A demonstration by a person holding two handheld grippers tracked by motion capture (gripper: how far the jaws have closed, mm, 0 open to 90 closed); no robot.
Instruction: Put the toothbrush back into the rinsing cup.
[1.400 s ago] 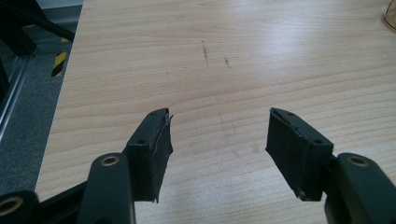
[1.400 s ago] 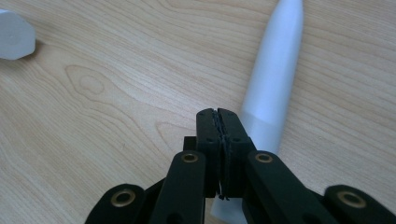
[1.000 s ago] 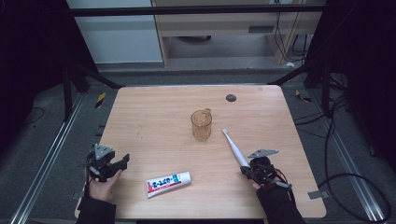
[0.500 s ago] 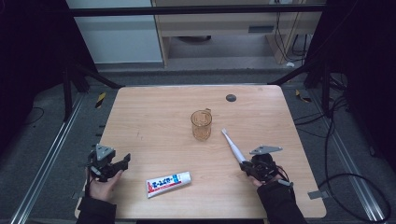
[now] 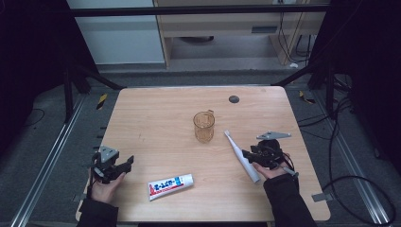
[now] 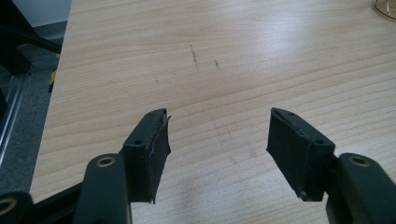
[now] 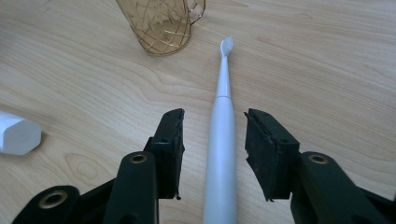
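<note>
The right claw (image 7: 212, 123) straddles the white electric toothbrush (image 7: 220, 154) lying on the worktop (image 5: 156, 118), jaws apart, seemingly not touching. The left claw (image 6: 217, 135) gapes over bare wood.

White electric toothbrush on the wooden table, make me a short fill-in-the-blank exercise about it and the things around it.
1. The white electric toothbrush lies between the jaws of the ____ gripper.
2. Its brush head points toward the amber glass ____.
3. The left gripper has its jaws open over bare ____.
4. The white toothpaste tube lies ____ on the wooden table.

Missing words: right; mug; table; flat
</note>
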